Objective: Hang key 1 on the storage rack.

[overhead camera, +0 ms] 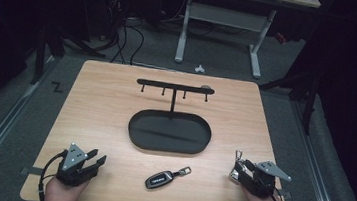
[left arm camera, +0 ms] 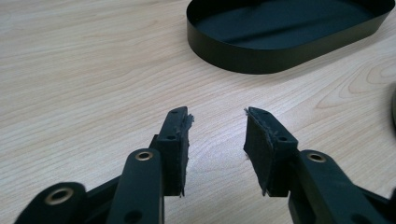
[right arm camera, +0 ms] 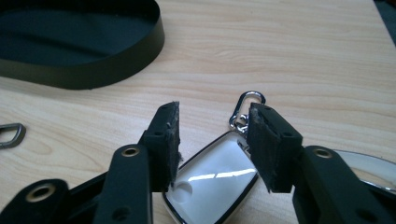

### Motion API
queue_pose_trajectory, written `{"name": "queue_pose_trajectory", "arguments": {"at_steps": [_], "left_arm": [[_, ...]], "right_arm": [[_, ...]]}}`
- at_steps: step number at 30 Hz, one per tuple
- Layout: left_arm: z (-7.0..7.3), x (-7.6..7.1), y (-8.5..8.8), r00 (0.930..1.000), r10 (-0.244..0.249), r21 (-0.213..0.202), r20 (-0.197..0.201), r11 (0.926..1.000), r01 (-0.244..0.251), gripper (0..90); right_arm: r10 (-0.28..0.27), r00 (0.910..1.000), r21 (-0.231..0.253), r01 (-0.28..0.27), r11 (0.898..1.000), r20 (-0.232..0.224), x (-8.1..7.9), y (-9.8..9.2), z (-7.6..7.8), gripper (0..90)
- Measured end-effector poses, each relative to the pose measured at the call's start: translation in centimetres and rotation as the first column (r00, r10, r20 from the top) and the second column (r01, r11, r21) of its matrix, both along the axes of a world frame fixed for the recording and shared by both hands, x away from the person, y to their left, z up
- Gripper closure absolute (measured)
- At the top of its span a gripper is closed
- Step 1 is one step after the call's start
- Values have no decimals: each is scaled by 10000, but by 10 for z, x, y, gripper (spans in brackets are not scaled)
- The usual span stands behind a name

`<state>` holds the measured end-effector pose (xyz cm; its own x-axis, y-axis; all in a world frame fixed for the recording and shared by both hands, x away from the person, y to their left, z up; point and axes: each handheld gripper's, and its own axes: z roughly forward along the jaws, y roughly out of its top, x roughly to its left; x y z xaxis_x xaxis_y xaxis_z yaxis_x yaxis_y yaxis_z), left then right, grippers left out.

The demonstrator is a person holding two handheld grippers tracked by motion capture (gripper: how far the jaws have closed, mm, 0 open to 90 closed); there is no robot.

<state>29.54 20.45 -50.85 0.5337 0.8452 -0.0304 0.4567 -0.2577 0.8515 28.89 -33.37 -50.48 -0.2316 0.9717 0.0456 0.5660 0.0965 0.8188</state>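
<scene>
High view: right tongs (overhead camera: 237, 168) low at the near right corner of the tabletop (overhead camera: 106, 103), with the white key fob (overhead camera: 233, 175) at their tips and its clip (overhead camera: 238, 155) poking up. Right gripper view: looks pinched across the glossy body of the white key fob (right arm camera: 215, 182), pads only on its edges, clip (right arm camera: 246, 105) free beyond them. Left tongs (overhead camera: 97, 158) spread wide with nothing between, resting near the left front edge.

Likely trouble from here:
- Slipping out. Smooth rounded shell, narrow grip on the rims; may squirt forward or twist once lifted.
- Dropping off the tabletop edge just beside the hand if lost on the way up.
- Missing a peg on the hook bar (overhead camera: 173, 86): small clip, thin pegs, and a clip that swings or hangs turned the wrong way.
- Knocking the bar and tipping the stand or shifting its oval tray (overhead camera: 167, 150).
- Catching the black key fob (overhead camera: 159, 180) lying between the hands if swept low across.
</scene>
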Motion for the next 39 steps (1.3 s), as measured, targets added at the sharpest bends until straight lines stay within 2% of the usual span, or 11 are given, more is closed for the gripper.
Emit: {"name": "queue_pose_trajectory", "arguments": {"at_steps": [12, 19, 29, 31, 32, 33, 35, 36, 37, 38, 39], "left_arm": [[0, 2, -9, 9998, 9, 347, 217, 9994, -17, 537], [-2, 4, -13, 9999, -115, 216, 113, 9997, 112, 501], [-2, -1, -13, 9981, -408, 254, 471, 9989, 397, 457], [-2, -3, -10, 9985, -319, 226, 454, 9993, 309, 446], [-2, -4, -9, 9987, -273, 193, 427, 9995, 265, 446], [-3, -6, -4, 9992, -202, 171, 342, 9997, 196, 434], [-4, -8, -2, 9993, -127, 191, 360, 9997, 121, 433], [-4, -10, 0, 9993, -59, 221, 366, 9997, 51, 432], [-3, -14, 4, 9992, 70, 200, 388, 9998, -77, 426], [-3, -14, 4, 9992, 70, 200, 388, 9998, -77, 424], [-3, -16, 7, 9991, 113, 195, 401, 9997, -121, 424]], "right_arm": [[490, 9981, -283, -480, 9984, 385, -4, 1, 0, 540], [934, 9940, -609, -899, 9941, 569, -9, 9, -1, 599], [1961, 9797, -88, -1959, 9806, 413, -10, 44, 5, 718], [2472, 9681, -48, -2472, 9689, 416, -9, 63, 6, 781], [2472, 9681, -48, -2472, 9689, 416, -9, 63, 6, 781], [2948, 9548, -25, -2949, 9555, 371, -8, 79, 5, 825], [3110, 9498, -11, -3112, 9504, 323, -8, 85, 5, 837], [3412, 9395, -26, -3413, 9399, 284, -7, 95, 4, 857], [3838, 9231, 76, -3841, 9233, 239, -7, 111, 3, 881], [4018, 9155, 61, -4020, 9156, 215, -6, 117, 2, 889], [4018, 9155, 61, -4020, 9156, 215, -6, 117, 2, 889]]}}
